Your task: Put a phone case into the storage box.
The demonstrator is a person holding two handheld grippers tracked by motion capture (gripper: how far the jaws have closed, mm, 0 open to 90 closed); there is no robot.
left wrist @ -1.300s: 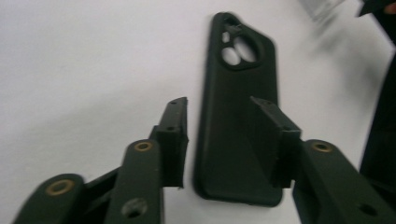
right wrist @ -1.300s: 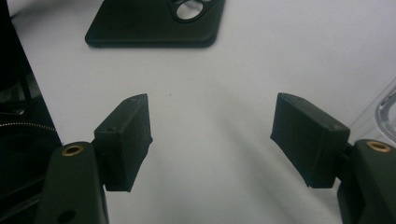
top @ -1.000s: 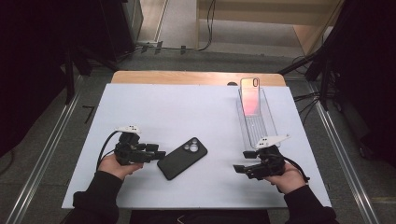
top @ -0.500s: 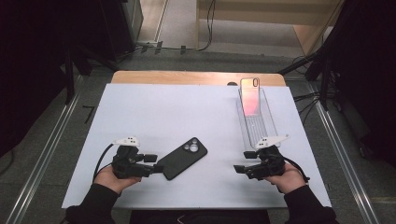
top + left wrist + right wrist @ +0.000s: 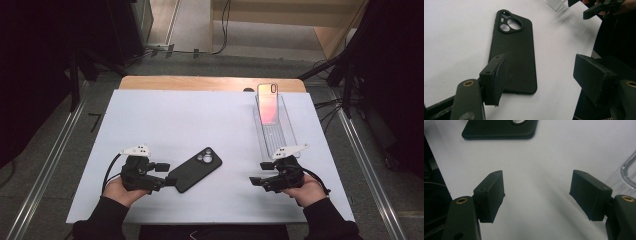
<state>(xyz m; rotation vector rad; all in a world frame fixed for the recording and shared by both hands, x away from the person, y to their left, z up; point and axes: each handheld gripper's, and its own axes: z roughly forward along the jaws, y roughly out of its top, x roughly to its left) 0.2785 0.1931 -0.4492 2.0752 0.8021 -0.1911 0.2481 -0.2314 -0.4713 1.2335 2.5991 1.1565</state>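
A black phone case [image 5: 195,169] is seen lying flat on the white table [image 5: 165,120], back side up, in the lower middle of the high view, its round camera cut-out turned toward the upper right. Its lower left end is placed just beside the jaws of the left gripper [image 5: 161,174]. In the left gripper view the phone case [image 5: 514,50] is shown running from the upper middle of the frame down to the centre, its near end partly covered by the left-hand jaw; whether that jaw touches it cannot be told. The left gripper [image 5: 542,75] is spread wide, and nothing is held between its jaws.

A clear plastic tray [image 5: 281,132] is set in the right half of the high view, running up the frame. A phone with a pink-orange back [image 5: 267,102] is propped in its upper end, rising past the rim.

The right gripper [image 5: 257,181] is held just below the tray's lower end, well apart from the phone case, pointing toward the left of the frame. In the right gripper view its jaws [image 5: 537,192] are seen wide apart over bare table, with the phone case [image 5: 499,128] at the top edge and the tray's rim [image 5: 627,171] at the right edge.
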